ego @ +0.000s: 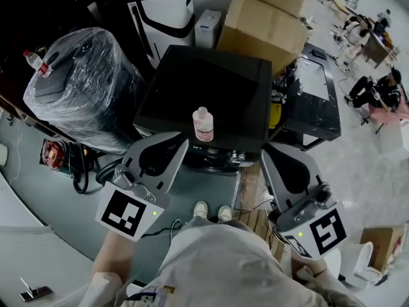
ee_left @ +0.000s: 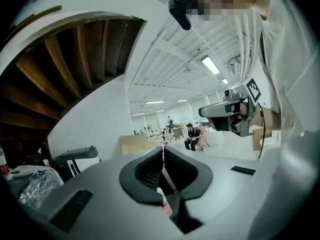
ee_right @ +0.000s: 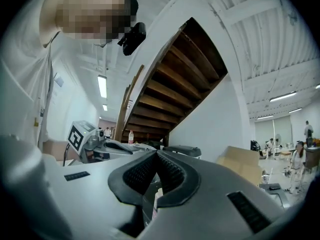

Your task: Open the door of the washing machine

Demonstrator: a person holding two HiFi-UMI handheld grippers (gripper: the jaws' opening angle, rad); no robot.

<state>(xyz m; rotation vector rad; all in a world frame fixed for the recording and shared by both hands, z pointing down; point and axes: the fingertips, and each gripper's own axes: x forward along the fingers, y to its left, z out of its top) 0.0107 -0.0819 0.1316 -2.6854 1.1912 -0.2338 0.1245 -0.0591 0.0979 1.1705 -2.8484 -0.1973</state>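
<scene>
Black-topped, the washing machine point(ego: 203, 91) is standing straight ahead of the person, its front facing both grippers, while the left gripper point(ego: 181, 144) and right gripper point(ego: 266, 153) are hovering level, jaws together and empty, equally near.

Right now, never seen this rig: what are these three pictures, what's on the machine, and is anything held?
There is no robot arm here: a person holds a grey two-jaw tool in each hand. The head view looks down from the person's head at the left claw and right claw, held in front of the dark washing machine. A small pink-and-white bottle stands on its top, with cardboard boxes behind. The other two pictures come from cameras riding on each tool, looking along its jaws. Both claws are shut and hold nothing.
</scene>
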